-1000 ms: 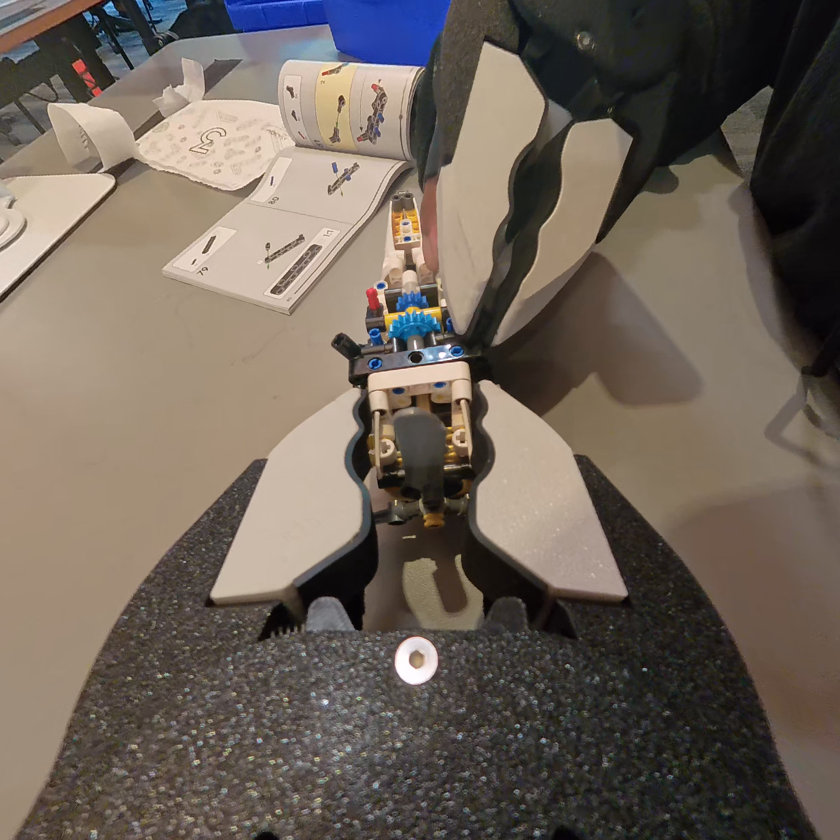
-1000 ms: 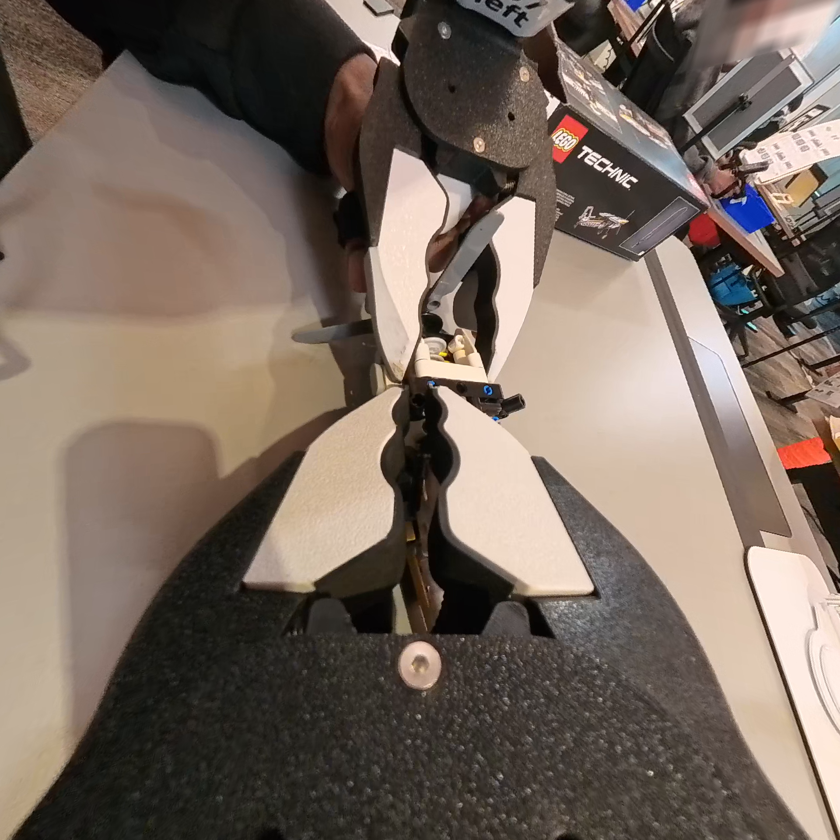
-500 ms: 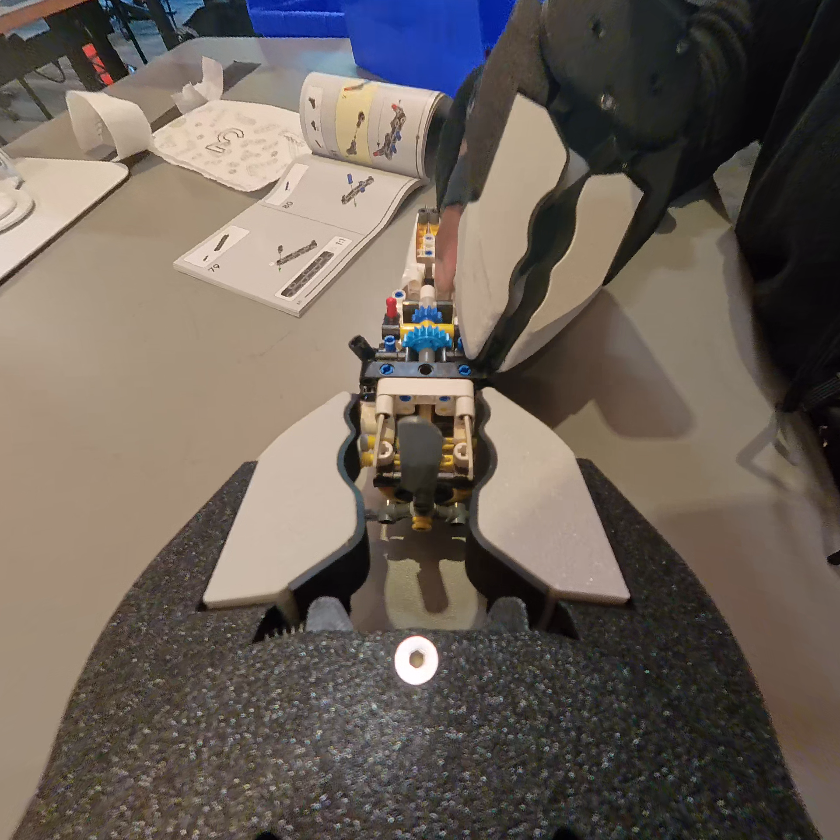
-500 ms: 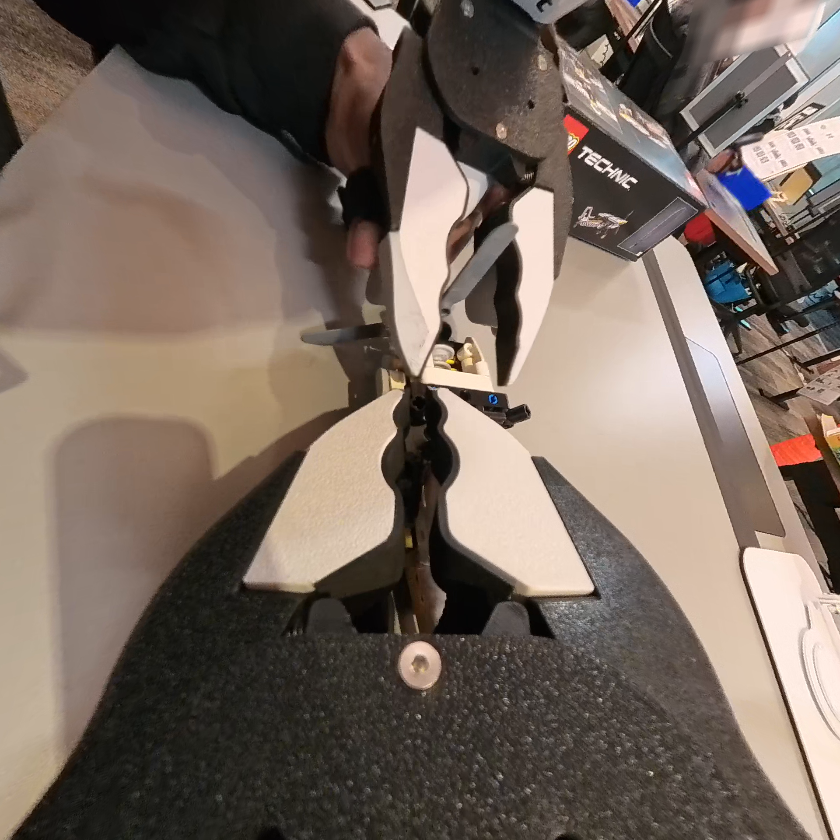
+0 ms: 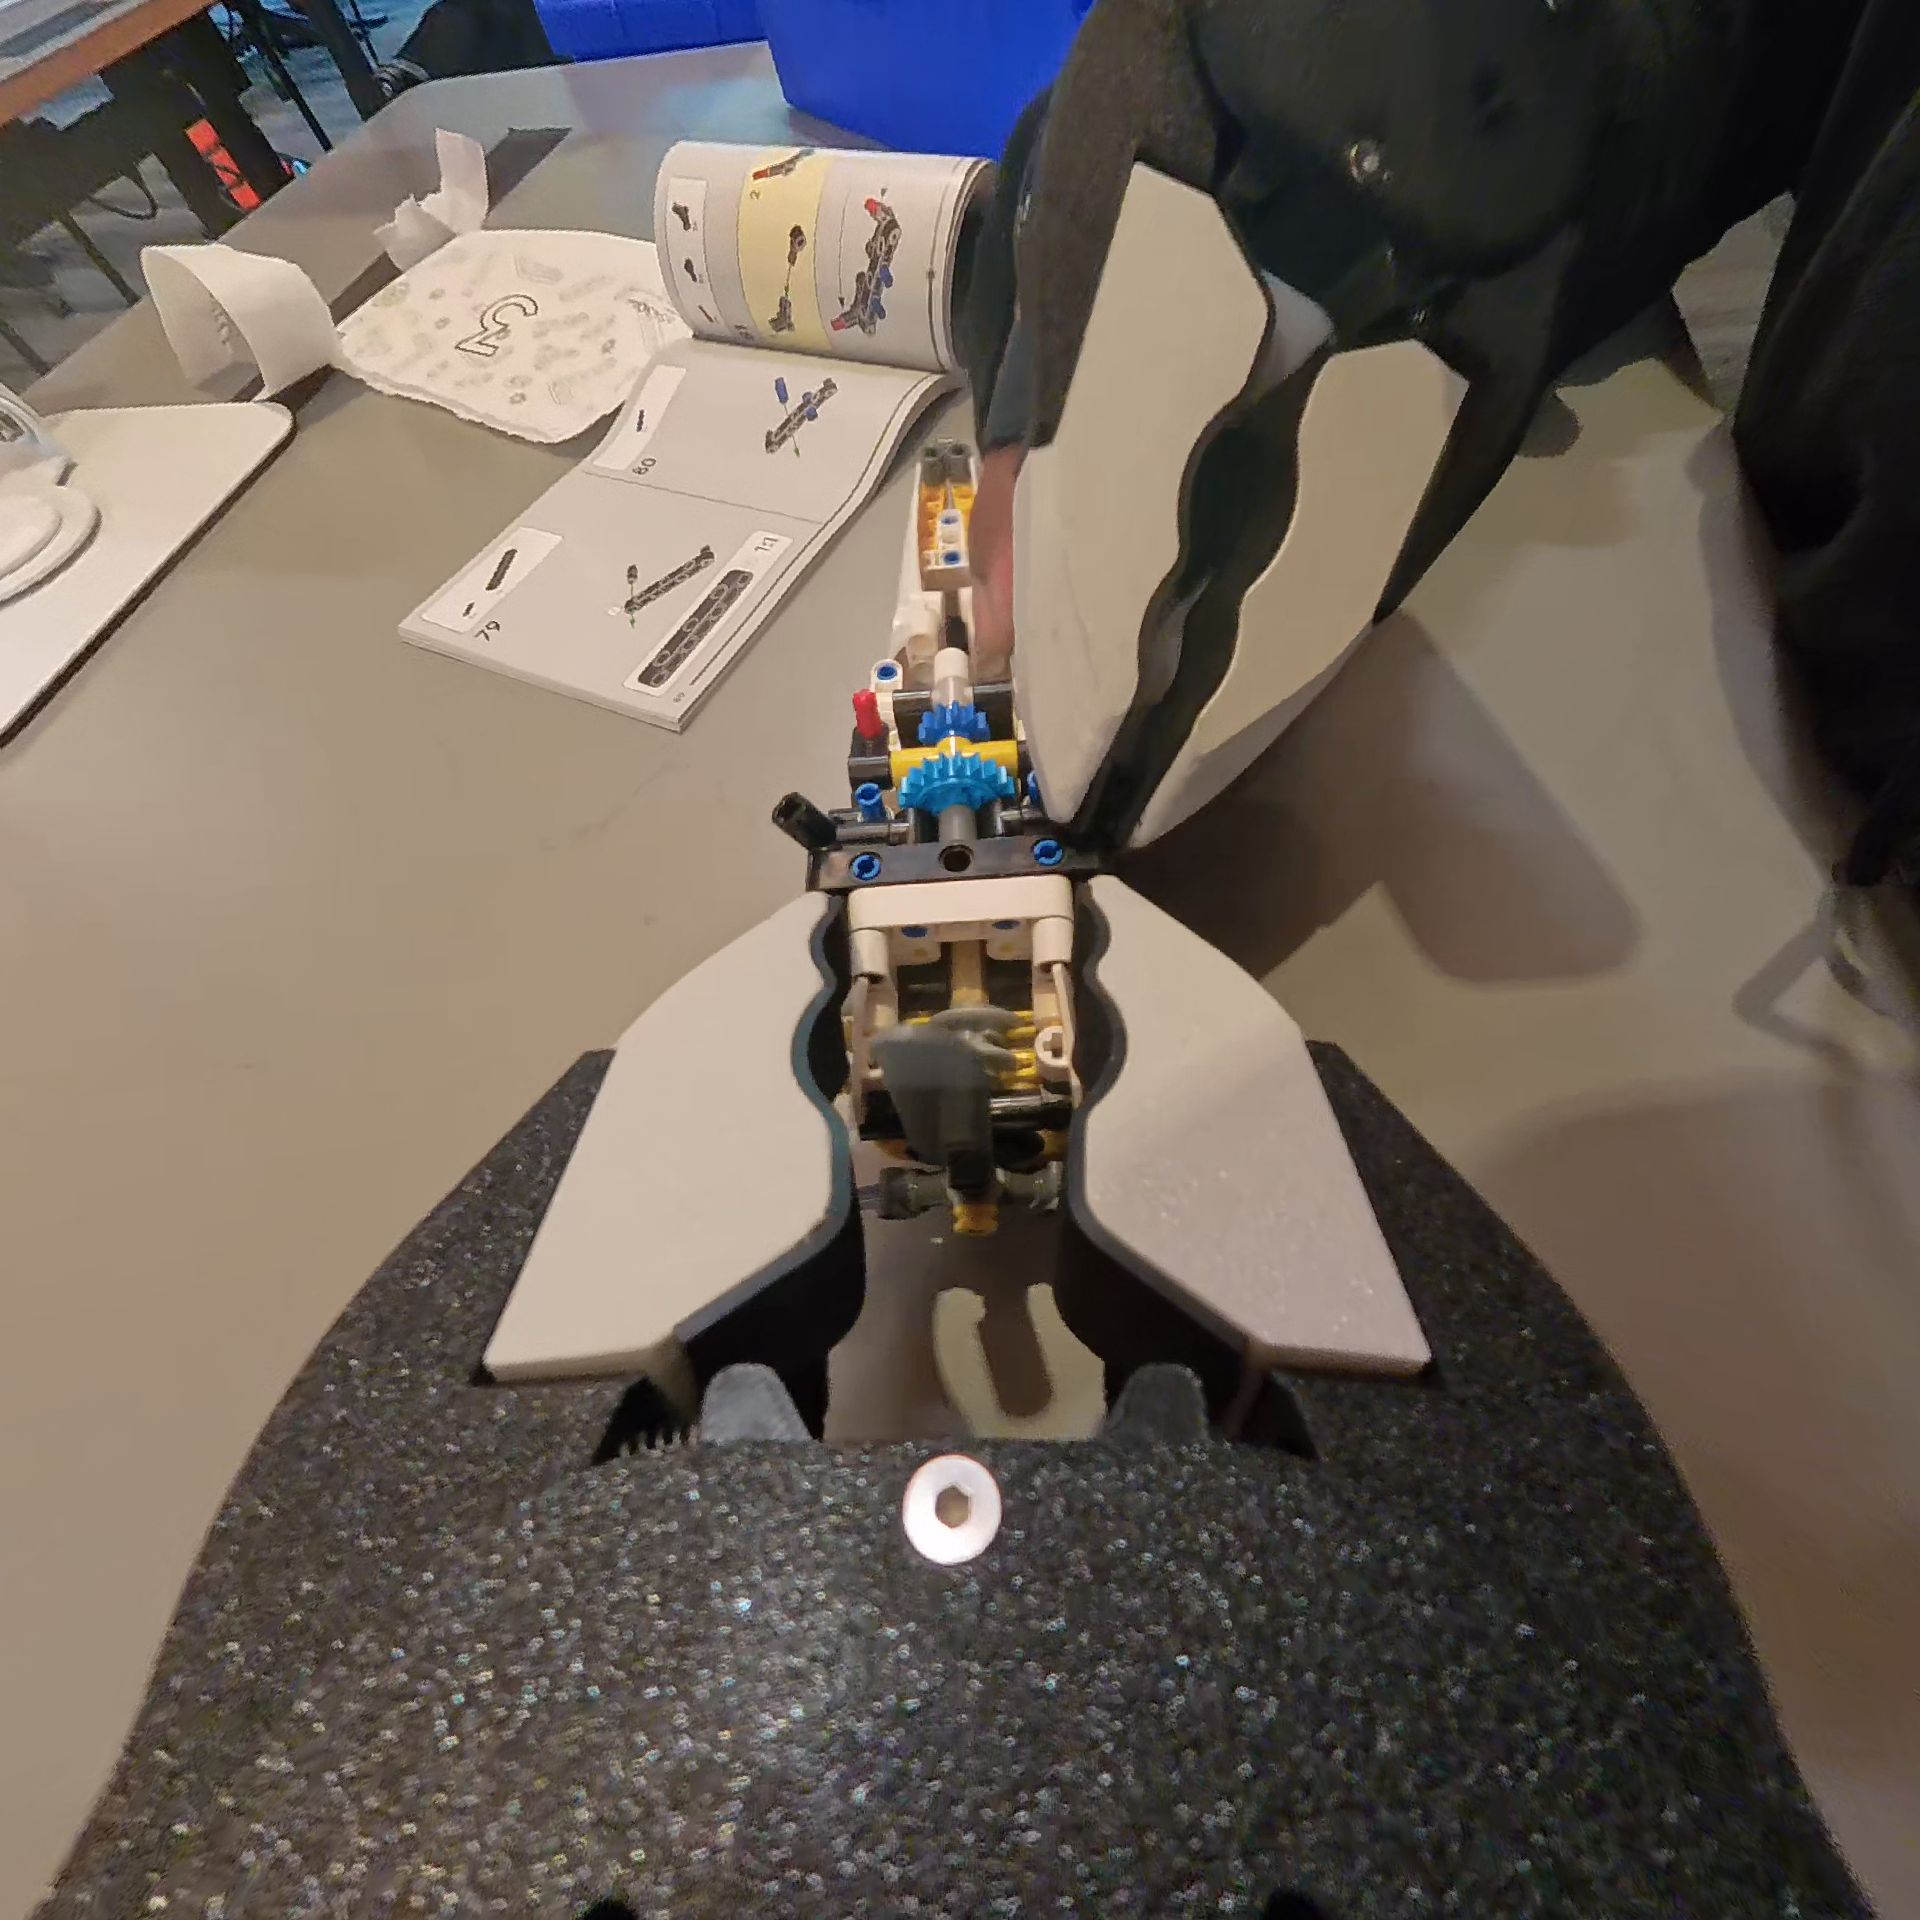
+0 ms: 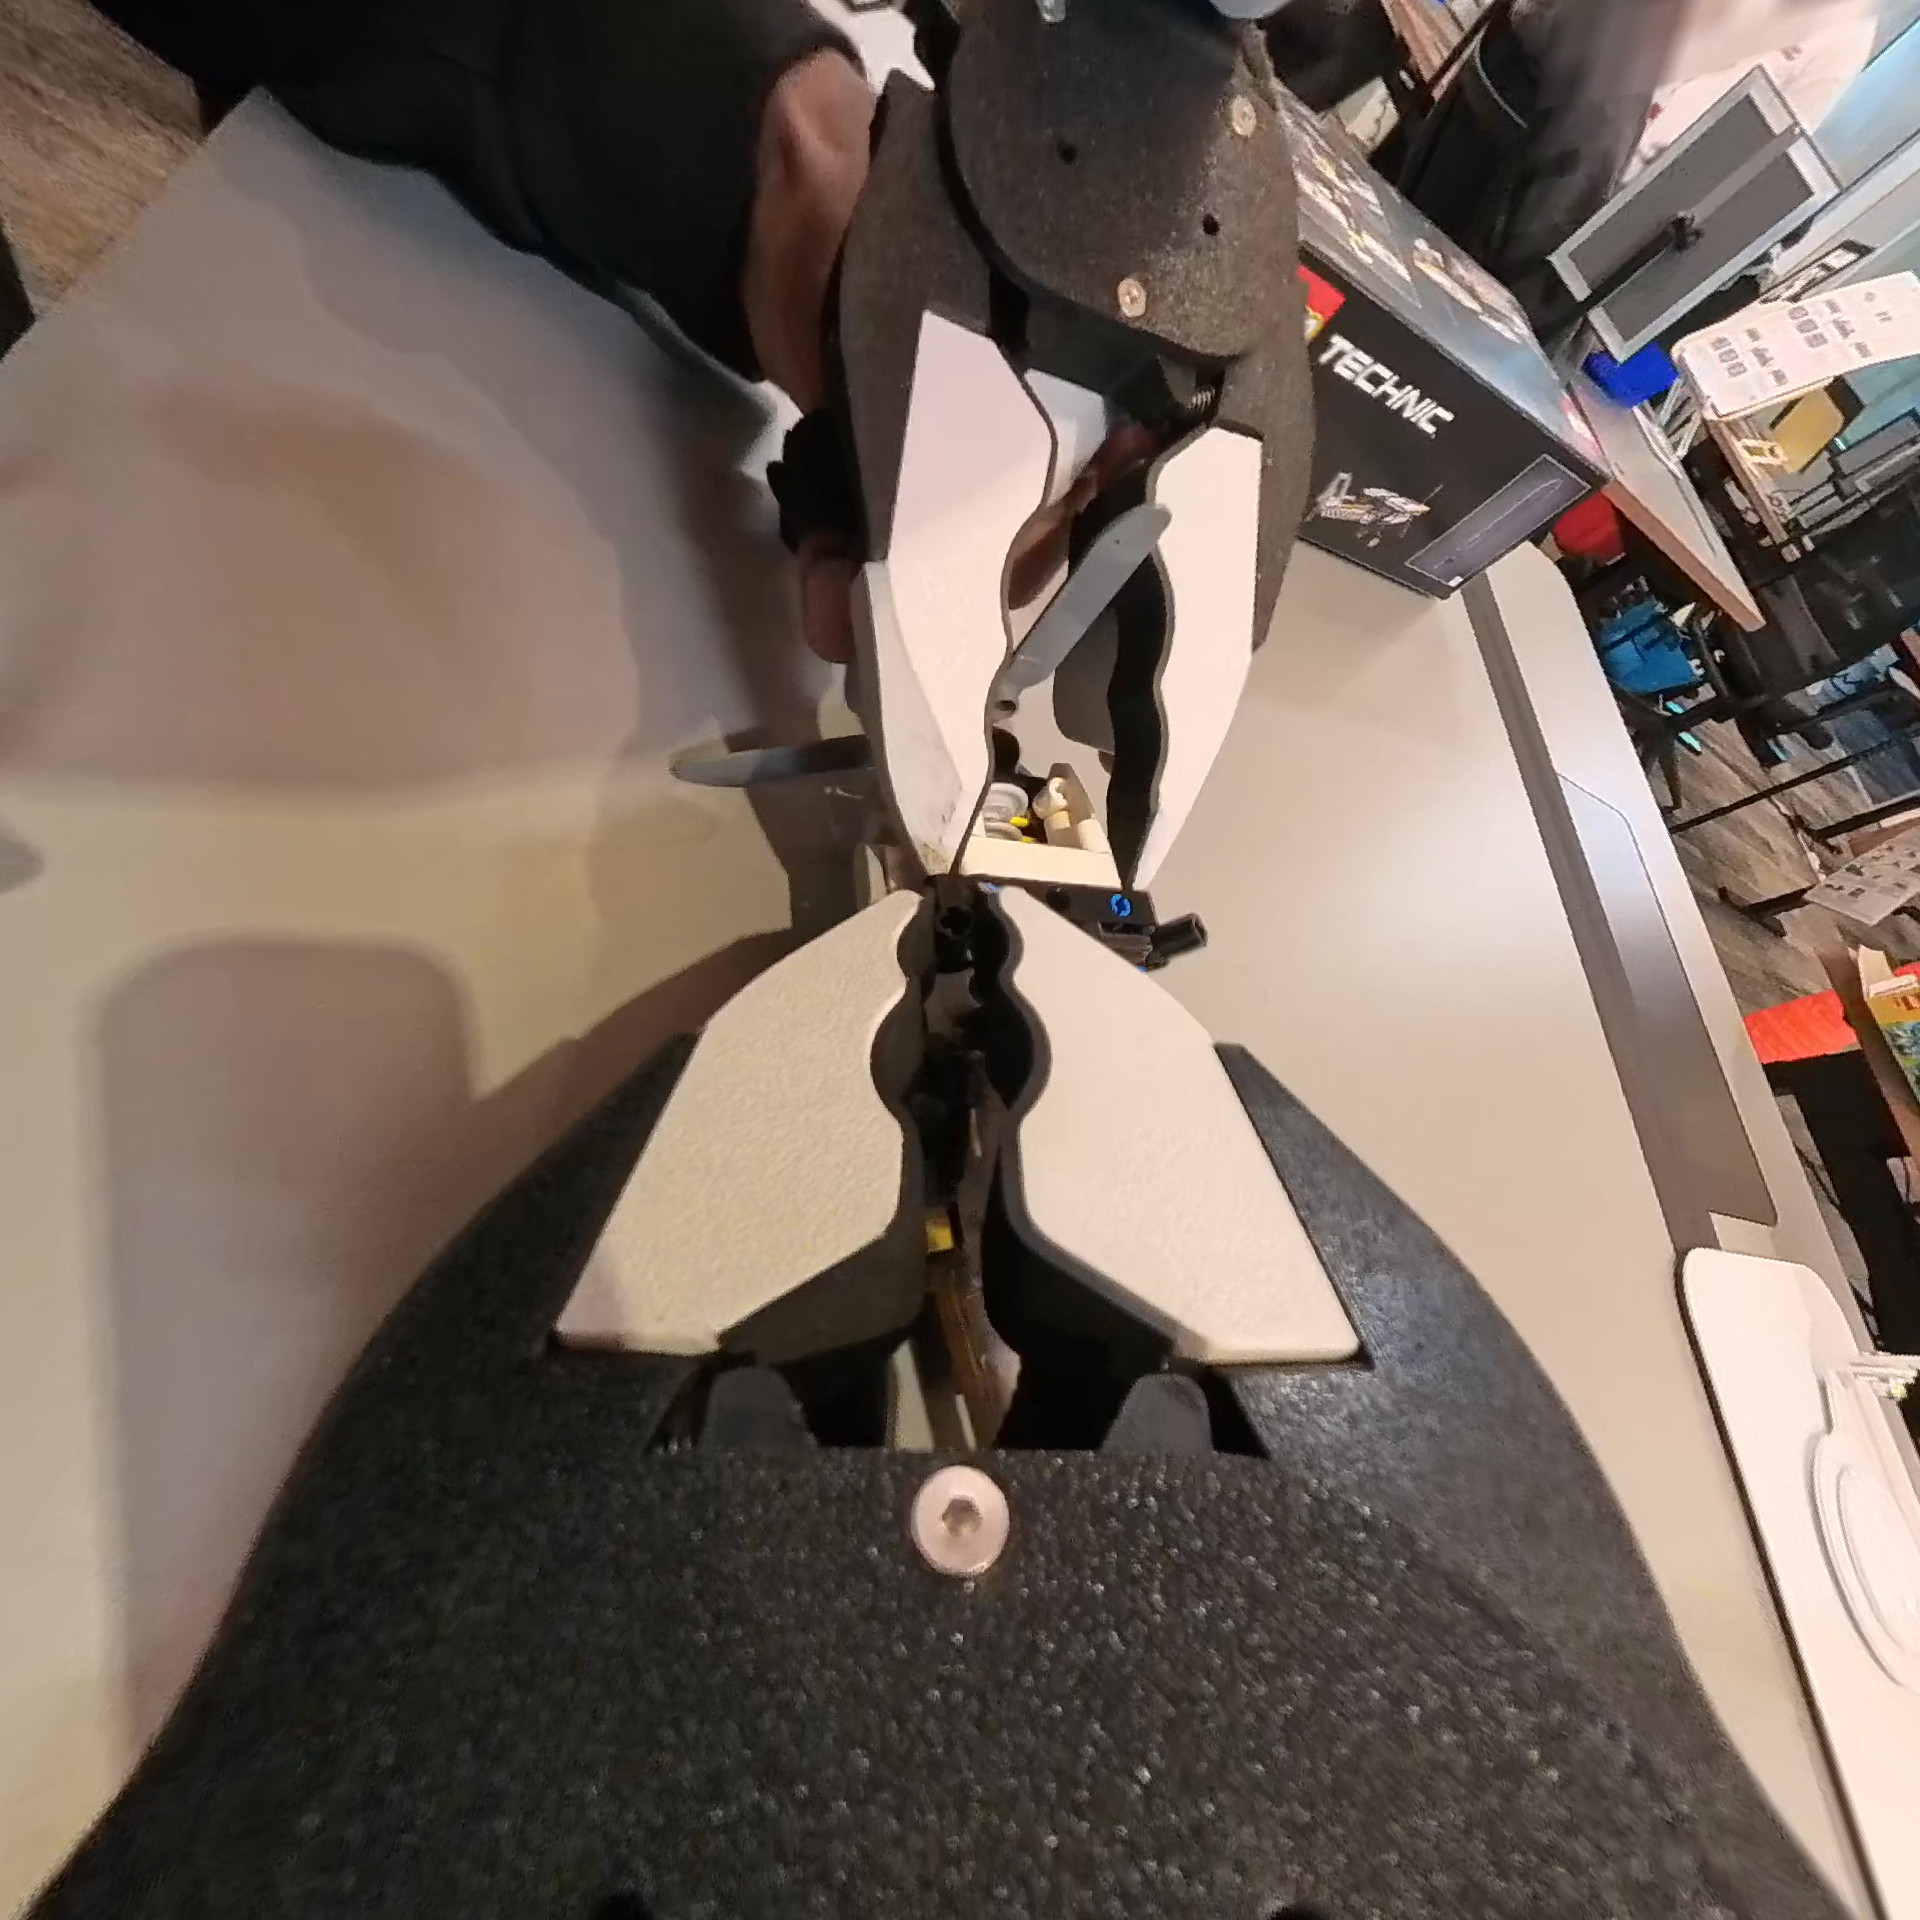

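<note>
**Desk [image 5: 312,935].** Grey surface carrying all items. The brick model [image 5: 961,896] stands on it, at the centre of both wrist views, between the two grippers.

**Left gripper [image 5: 956,906].** The fingers [image 5: 717,1091] stand at a medium spread, one on each side of the model's white frame. Their ridged inner faces lie against the frame sides, so the model is clamped across its width. A grey blade part [image 5: 935,1081] and yellow parts sit inside the frame, behind the fingertips.

**Right gripper [image 6: 958,899].** The fingers [image 6: 790,1122] are nearly together and pinch a thin black portion of the model. In the left wrist view, this gripper comes down steeply from the upper right, and its tips meet the right end of the black beam [image 5: 956,857].

**Open booklet [image 5: 707,499], torn paper bag [image 5: 499,343], white tray [image 5: 125,488].** All lie on the desk to the left of the model, well apart from it. A dark printed box [image 6: 1455,447] stands beyond the left gripper.

**Blue gears [image 5: 951,779].** Two, on one axle just past the black beam, next to the right gripper's tips.

**Handling note (judgement).** Keep the pads bearing on the frame and the beam, which look rigid. Keep them clear of the gears and the blade, which look free to turn. Keep the two grips in line, because a twist between them could spring the pinned joints.
</note>
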Demonstrator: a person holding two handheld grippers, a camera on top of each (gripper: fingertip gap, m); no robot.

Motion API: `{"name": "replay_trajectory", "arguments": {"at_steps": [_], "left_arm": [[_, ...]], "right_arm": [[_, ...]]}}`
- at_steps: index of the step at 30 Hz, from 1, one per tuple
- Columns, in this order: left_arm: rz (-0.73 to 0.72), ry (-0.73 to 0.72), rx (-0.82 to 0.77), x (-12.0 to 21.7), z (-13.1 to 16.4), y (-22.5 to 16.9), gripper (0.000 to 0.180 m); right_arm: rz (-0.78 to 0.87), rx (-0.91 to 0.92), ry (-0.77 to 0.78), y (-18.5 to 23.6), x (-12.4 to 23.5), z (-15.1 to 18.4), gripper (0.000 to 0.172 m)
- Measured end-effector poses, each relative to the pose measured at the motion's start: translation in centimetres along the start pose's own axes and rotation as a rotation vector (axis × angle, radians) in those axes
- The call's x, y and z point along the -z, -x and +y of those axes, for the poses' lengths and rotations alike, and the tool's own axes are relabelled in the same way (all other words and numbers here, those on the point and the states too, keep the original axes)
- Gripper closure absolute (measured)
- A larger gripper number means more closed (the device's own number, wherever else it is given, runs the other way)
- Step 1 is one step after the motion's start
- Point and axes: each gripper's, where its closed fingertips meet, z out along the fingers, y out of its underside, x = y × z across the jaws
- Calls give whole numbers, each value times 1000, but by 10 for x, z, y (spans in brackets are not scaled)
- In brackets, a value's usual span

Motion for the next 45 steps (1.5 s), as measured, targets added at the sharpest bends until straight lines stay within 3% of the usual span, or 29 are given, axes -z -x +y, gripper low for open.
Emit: {"name": "replay_trajectory", "arguments": {"at_steps": [13,45], "left_arm": [[12,-57,0,-2,-2,-3,137],[29,-69,0,-3,-5,-6,137]], "right_arm": [[-4,-63,-38,0,7,2,164],[60,-7,8,-2,13,7,165]]}}
